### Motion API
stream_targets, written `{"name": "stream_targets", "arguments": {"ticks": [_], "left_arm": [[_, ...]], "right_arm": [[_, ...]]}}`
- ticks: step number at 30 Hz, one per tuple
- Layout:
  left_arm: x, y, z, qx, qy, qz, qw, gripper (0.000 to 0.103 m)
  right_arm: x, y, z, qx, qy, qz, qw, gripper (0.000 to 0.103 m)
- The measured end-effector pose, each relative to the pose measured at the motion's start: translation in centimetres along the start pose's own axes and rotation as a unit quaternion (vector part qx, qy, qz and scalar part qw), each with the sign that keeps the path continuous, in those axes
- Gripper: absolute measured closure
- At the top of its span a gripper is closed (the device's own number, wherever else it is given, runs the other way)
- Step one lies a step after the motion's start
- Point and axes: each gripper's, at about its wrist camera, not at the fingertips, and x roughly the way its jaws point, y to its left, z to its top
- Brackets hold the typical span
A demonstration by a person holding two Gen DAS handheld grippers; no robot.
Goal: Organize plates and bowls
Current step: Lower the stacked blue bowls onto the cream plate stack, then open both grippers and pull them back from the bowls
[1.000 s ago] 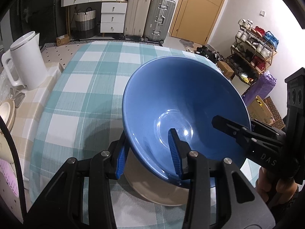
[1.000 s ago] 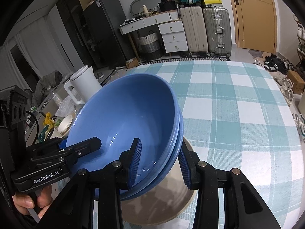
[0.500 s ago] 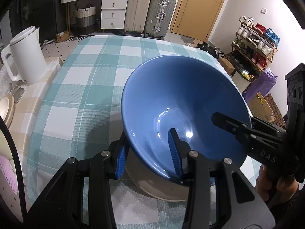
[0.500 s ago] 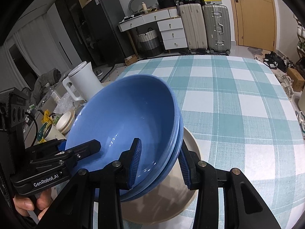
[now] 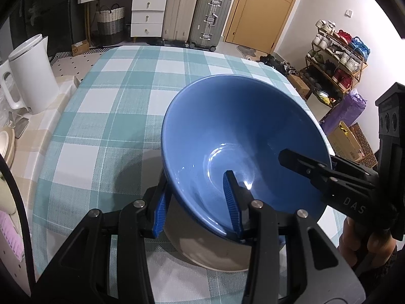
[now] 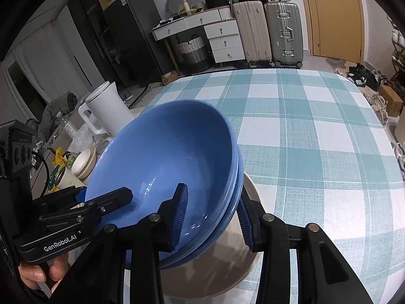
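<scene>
A stack of nested blue bowls point(image 5: 243, 136) point(image 6: 164, 157) hangs tilted over a beige plate point(image 5: 202, 248) point(image 6: 227, 273) on the checked tablecloth. My left gripper point(image 5: 196, 202) is shut on the stack's near rim, one pad inside the top bowl and one outside. From the opposite side my right gripper point(image 6: 212, 217) is shut on the rim in the same way. Each gripper shows in the other's view, the right gripper point(image 5: 316, 174) and the left gripper point(image 6: 101, 202). The bowls' base is hidden, so I cannot tell whether it touches the plate.
A white kettle point(image 5: 33, 76) point(image 6: 106, 111) stands on a side surface left of the table, with cups and a small pale bowl point(image 6: 83, 162) beside it. The checked tablecloth point(image 5: 131, 101) stretches away beyond the bowls. Suitcases, drawers and a shoe rack point(image 5: 336, 58) line the room.
Both grippers keep the same grip on the bowls. The views have shifted only slightly, with the bowls staying over the plate.
</scene>
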Motion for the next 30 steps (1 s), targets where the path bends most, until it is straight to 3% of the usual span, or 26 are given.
{"name": "stream_targets", "arguments": {"ticks": [15,18,22,24,26,29,30], "left_arm": [[-0.2,0.5,0.1,0.011,-0.01,-0.011,0.9998,0.063],[-1.2,0.7,0.0,0.025,-0.032,-0.016,0.999,0.054],[-3.2,1.2,-0.4,0.05,-0.079,-0.017,0.9954,0.022],[-4.0,1.5,-0.6,0.059,-0.101,-0.012,0.993,0.021],[-4.5,1.9,-0.8,0.065,-0.115,-0.008,0.9912,0.017],[-5.1,2.9,-1.2,0.059,-0.143,-0.009,0.9879,0.0],[-5.3,3.3,-1.4,0.054,-0.153,-0.012,0.9867,0.0]], "right_arm": [[-0.4,-0.5,-0.1,-0.002,-0.004,0.003,1.0,0.062],[-0.8,-0.6,-0.1,-0.007,-0.009,0.001,1.0,0.055],[-1.6,-0.9,-0.2,-0.016,-0.02,-0.003,1.0,0.043],[-2.1,-0.9,-0.4,-0.025,-0.03,-0.002,0.999,0.027],[-2.5,-1.1,-0.6,-0.034,-0.041,0.006,0.999,0.019],[-3.0,-1.3,-1.1,-0.048,-0.061,0.015,0.997,0.008],[-3.3,-1.4,-1.2,-0.054,-0.072,0.016,0.996,0.005]]}}
